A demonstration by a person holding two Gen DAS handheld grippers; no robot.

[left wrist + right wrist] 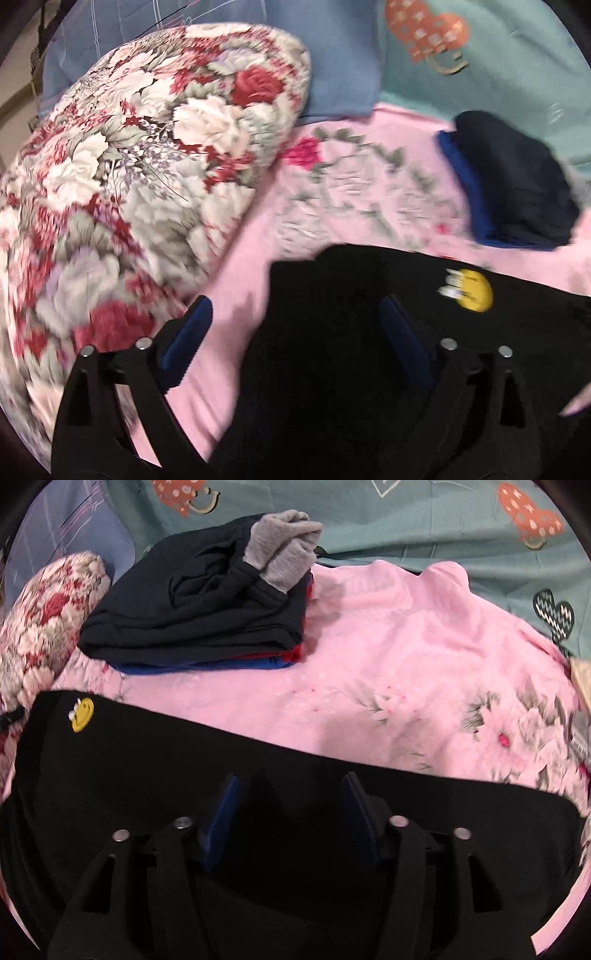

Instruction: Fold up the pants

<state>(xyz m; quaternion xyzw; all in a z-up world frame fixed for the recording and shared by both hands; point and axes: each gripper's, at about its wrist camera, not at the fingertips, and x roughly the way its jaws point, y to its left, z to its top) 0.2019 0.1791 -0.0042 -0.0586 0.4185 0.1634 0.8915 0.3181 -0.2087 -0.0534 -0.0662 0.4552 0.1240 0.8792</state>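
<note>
Black pants (184, 775) are lying flat on a pink blanket (388, 657) that is covering the bed, stretching across the lower half of the right wrist view with a yellow smiley patch (82, 709) showing at the left of that frame. The right gripper (290, 790) is sitting low over the pants, its blue-padded fingers (221, 812) spread apart with black cloth lying between them — whether the pads are touching the fabric cannot be told. In the left wrist view, which is blurred, the left gripper (295, 317) is also standing with fingers (186, 332) spread wide; the left pad is hanging over bare pink blanket (258, 206), the right one over the pants (332, 332), whose edge is running up the middle of the frame's lower part. The same patch (472, 290) is showing at the right of that frame. A stack of folded clothes (207, 602) — dark navy on top, red and blue beneath, with a grey piece (284, 550) at its far end — is resting on the blanket at upper left of the right view, well apart from the pants. A floral quilt (129, 177) is bulging at the left of the left view, and a teal sheet (406, 524) with heart prints is filling the top of the right view.
</note>
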